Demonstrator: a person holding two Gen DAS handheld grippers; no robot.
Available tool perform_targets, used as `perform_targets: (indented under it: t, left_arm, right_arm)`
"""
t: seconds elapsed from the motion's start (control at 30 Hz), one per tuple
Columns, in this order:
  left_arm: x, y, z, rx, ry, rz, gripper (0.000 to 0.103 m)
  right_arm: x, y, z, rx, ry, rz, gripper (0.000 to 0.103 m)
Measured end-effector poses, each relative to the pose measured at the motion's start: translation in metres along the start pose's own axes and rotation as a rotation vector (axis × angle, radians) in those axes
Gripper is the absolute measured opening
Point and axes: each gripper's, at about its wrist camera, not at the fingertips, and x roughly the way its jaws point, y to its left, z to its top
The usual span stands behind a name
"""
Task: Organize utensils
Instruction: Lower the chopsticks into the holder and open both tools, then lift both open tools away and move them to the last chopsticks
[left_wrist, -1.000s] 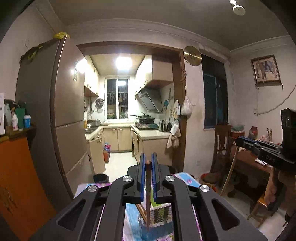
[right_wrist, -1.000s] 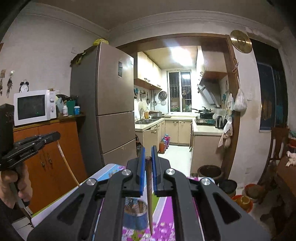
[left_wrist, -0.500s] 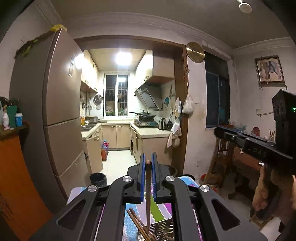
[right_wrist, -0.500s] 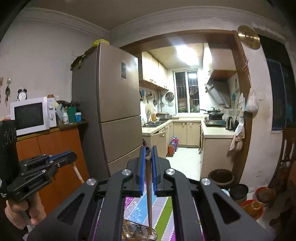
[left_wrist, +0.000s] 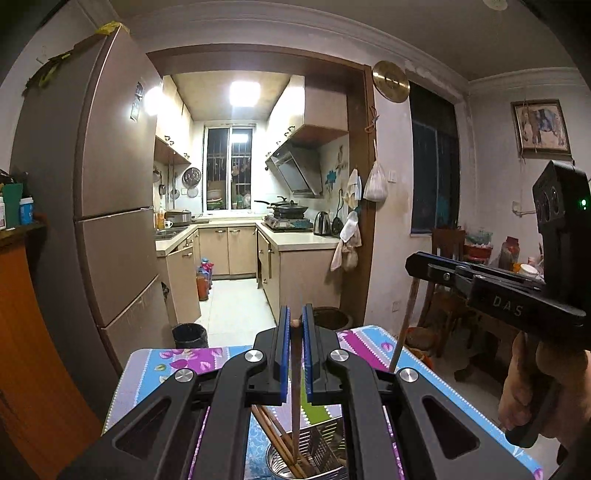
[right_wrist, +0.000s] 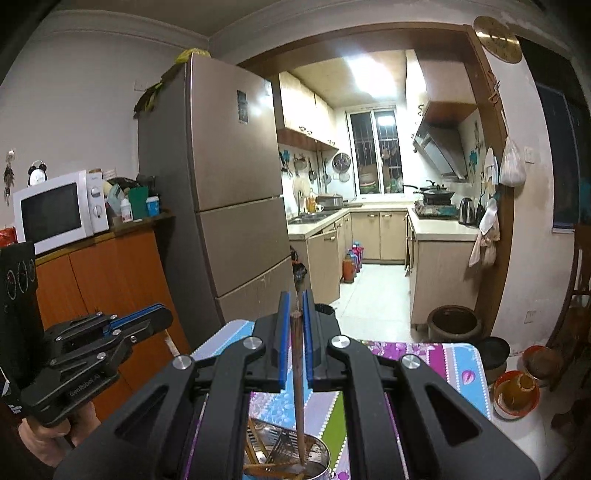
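Observation:
My left gripper (left_wrist: 294, 317) is shut on a brown wooden chopstick (left_wrist: 295, 398) that hangs upright, its lower end inside the metal utensil holder (left_wrist: 306, 461) among other chopsticks. My right gripper (right_wrist: 294, 303) is shut on a darker chopstick (right_wrist: 297, 387), whose tip reaches down into the same metal holder (right_wrist: 314, 458). In the left wrist view the right gripper (left_wrist: 417, 264) shows at the right, with its pale chopstick (left_wrist: 404, 325) hanging below. The left gripper (right_wrist: 147, 319) appears at the left of the right wrist view.
The holder stands on a table with a flowered, striped cloth (left_wrist: 177, 365). An orange cabinet (right_wrist: 103, 280) with a microwave (right_wrist: 55, 210) and a tall fridge (right_wrist: 229, 206) stand to the left. Beyond lies the kitchen doorway (left_wrist: 236, 288); a chair and cluttered table (left_wrist: 480, 251) are to the right.
Both grippers have moved forward and down over the table with their chopsticks. The holder now lies right under them, and both chopstick tips have entered it.

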Motion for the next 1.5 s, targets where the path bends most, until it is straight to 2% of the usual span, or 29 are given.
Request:
perform_targets:
  t: [0.43,0.73,0.8,0.87,1.0,1.03,1.13,1.33,1.5]
  left_arm:
    - [0.023,0.007,-0.019,-0.011,0.035,0.028,0.008]
    - [0.028,0.014,-0.022,-0.029,0.054,0.051,0.008]
    - [0.028,0.014,-0.022,-0.024,0.056,0.053,0.014]
    - [0.025,0.015,-0.019,-0.024,0.047,0.064,0.033]
    - [0.020,0.019,-0.016,-0.041,0.039,0.076,0.041]
    - [0.018,0.020,-0.015,-0.040,0.034,0.079,0.048]
    - [0.007,0.020,-0.012,-0.034,0.014,0.092,0.061]
    - [-0.027,0.021,-0.004,-0.035,-0.033,0.112,0.068]
    - [-0.077,0.024,-0.004,-0.019,-0.098,0.140,0.077]
  right_arm:
    - [0.023,-0.001,-0.025,0.010,0.084,-0.019,0.005]
    - [0.022,-0.004,-0.027,0.012,0.092,-0.013,0.006]
    - [0.021,-0.003,-0.028,0.011,0.089,-0.015,0.006]
    - [0.018,-0.004,-0.027,0.012,0.085,-0.020,0.010]
    - [0.008,-0.007,-0.025,0.022,0.064,-0.032,0.031]
    - [0.005,-0.008,-0.025,0.026,0.057,-0.034,0.039]
    - [-0.008,-0.011,-0.023,0.029,0.034,-0.047,0.051]
    - [-0.048,-0.009,-0.020,0.017,-0.022,-0.065,0.064]
    - [-0.097,-0.005,-0.024,-0.008,-0.074,-0.081,0.077]
